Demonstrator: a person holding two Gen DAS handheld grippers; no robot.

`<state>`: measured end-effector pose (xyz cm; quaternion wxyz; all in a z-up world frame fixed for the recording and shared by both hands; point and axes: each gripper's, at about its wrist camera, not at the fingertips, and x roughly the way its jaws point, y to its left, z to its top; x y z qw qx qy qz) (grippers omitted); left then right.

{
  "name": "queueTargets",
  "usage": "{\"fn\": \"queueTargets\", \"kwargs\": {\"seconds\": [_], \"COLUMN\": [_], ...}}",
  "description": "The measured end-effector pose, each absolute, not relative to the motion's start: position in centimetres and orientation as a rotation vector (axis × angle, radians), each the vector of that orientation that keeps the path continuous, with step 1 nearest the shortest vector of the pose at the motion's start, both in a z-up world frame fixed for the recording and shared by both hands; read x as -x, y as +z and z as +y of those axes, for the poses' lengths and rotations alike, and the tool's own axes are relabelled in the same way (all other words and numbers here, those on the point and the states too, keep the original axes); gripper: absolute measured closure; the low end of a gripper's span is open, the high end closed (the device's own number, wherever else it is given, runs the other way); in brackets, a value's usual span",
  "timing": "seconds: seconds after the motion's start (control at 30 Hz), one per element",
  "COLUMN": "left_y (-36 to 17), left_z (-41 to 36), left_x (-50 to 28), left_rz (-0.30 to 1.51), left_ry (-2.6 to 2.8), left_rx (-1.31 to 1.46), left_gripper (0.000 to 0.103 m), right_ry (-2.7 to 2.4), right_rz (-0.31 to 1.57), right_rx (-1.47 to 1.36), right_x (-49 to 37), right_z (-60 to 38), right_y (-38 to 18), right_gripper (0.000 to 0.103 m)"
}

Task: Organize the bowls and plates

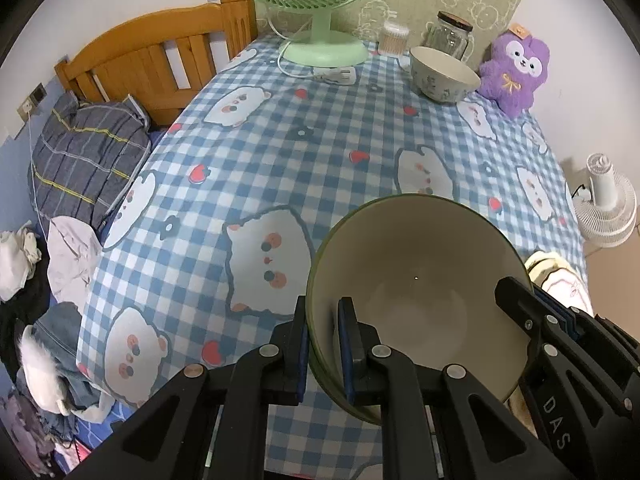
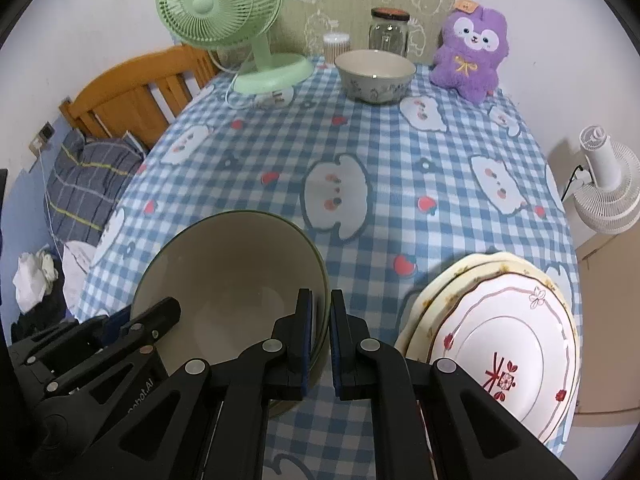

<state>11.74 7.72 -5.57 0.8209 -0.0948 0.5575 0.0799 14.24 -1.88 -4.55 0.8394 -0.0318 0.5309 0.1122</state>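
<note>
Where the blue checked tablecloth (image 2: pixel 400 184) covers the table, the items stand as follows.

Large bowl (image 1: pixel 416 280): cream inside, dark green rim, at the near edge of the table, tilted. Whether its base touches the cloth cannot be told. It is gripped on two opposite sides of the rim.

Left gripper (image 1: pixel 323 344): clenched on the bowl's left rim, one pad outside the wall, one inside.

Right gripper (image 2: pixel 320 340): clenched on the bowl's right rim in the same way, one finger inside, one outside. It shows in the left wrist view as a black arm at the bowl's far right edge.

Plates (image 2: pixel 504 344): a stack just beside the large bowl to its right, at the table's near right edge. The top one is white with red flower marks; a yellowish scalloped one lies beneath.

Small bowl (image 2: pixel 375 76): pale with a grey-blue pattern outside, upright at the far end of the table, well apart from the large bowl.

Green fan (image 2: pixel 224 12): far left, cord lying on the cloth.

Glass jar (image 2: pixel 389 30): behind the small bowl, dark lid on.

Cotton swab tub (image 2: pixel 336 46): between fan and jar.

Purple plush toy (image 2: pixel 470 50): far right, upright.

White fan (image 2: pixel 608 188): off the table, right side.

Wooden bed frame (image 2: pixel 132 92): left of the table, with striped bedding (image 2: pixel 88 176) below it.
</note>
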Motion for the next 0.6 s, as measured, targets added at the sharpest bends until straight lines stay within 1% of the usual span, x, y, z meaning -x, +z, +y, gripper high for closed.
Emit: {"fn": "queueTargets", "kwargs": {"seconds": [0.33, 0.37, 0.4, 0.47, 0.5, 0.6], "left_y": [-5.9, -5.9, -6.0, -6.0, -6.1, -6.1], "left_z": [7.8, 7.8, 7.8, 7.8, 7.9, 7.9], "left_x": [-11.4, -11.4, -11.5, -11.5, -11.5, -11.6], "left_rz": [1.164, 1.162, 1.164, 1.163, 1.169, 1.164], "left_ry": [0.166, 0.166, 0.167, 0.169, 0.167, 0.165], "left_rx": [0.19, 0.191, 0.191, 0.184, 0.198, 0.199], "left_gripper": [0.092, 0.09, 0.084, 0.08, 0.074, 0.073], "right_ry": [0.24, 0.242, 0.248, 0.249, 0.25, 0.255], "right_rz": [1.17, 1.172, 1.174, 1.174, 1.176, 1.17], "right_rx": [0.043, 0.039, 0.035, 0.038, 0.038, 0.034], "right_x": [-13.9, -13.9, -13.9, -13.9, -13.9, -13.8], "right_z": [-2.0, -2.0, -2.0, -2.0, -2.0, -2.0], "right_y": [-6.2, -6.3, -6.4, -6.3, -6.4, -6.4], "right_gripper": [0.092, 0.092, 0.092, 0.091, 0.091, 0.091]}}
